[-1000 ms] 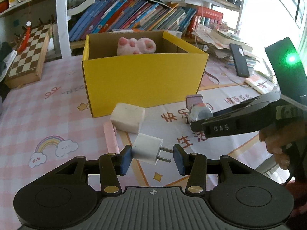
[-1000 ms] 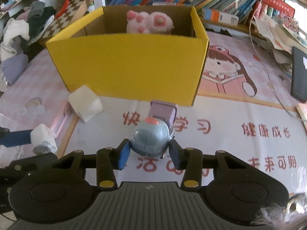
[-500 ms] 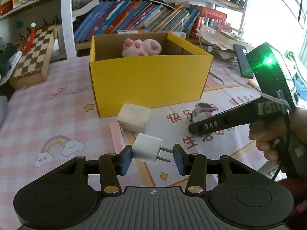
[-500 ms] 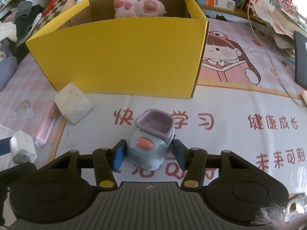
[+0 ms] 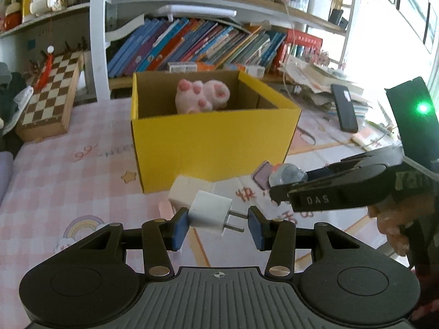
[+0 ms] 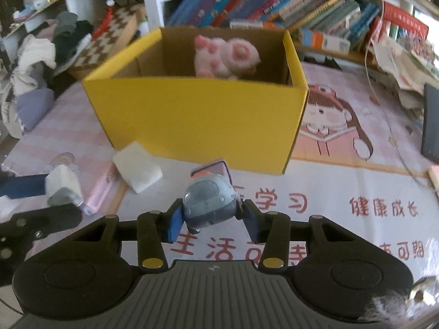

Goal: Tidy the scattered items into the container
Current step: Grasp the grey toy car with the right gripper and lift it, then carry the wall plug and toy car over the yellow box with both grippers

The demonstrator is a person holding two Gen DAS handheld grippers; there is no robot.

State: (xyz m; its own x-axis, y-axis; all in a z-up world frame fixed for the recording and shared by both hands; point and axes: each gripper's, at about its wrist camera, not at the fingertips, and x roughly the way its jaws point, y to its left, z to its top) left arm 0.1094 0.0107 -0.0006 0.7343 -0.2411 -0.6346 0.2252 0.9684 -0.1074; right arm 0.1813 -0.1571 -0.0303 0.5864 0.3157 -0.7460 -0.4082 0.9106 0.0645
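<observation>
The left gripper point(image 5: 218, 223) pinches a white charger plug point(image 5: 210, 216) in an awkward way: one pad presses the body, the other pad meets only the tips of the two metal prongs. The right gripper point(image 6: 211, 217) is clamped on a small blue-grey toy car point(image 6: 210, 203), whose shell is round and smooth. Both items appear lifted a little above the bench point(image 5: 68, 170), in front of the yellow box point(image 5: 211, 137), though motion blur in the right wrist view makes the height uncertain. A pink plush toy point(image 5: 202, 96) already lies inside the box.

Several things could go wrong from here. The plug may pivot on its thin prongs and drop out when the hand tilts or speeds up. The car may squirt out between the pads, because the curved sides give little contact. The box wall is tall and looks like light cardboard, so a carried item that travels too low could hit the front edge and push the box back. The two grippers are near each other, so they could collide over the opening. A white block point(image 5: 189, 192) and a flat pink item point(image 6: 101, 189) wait on the bench.
</observation>
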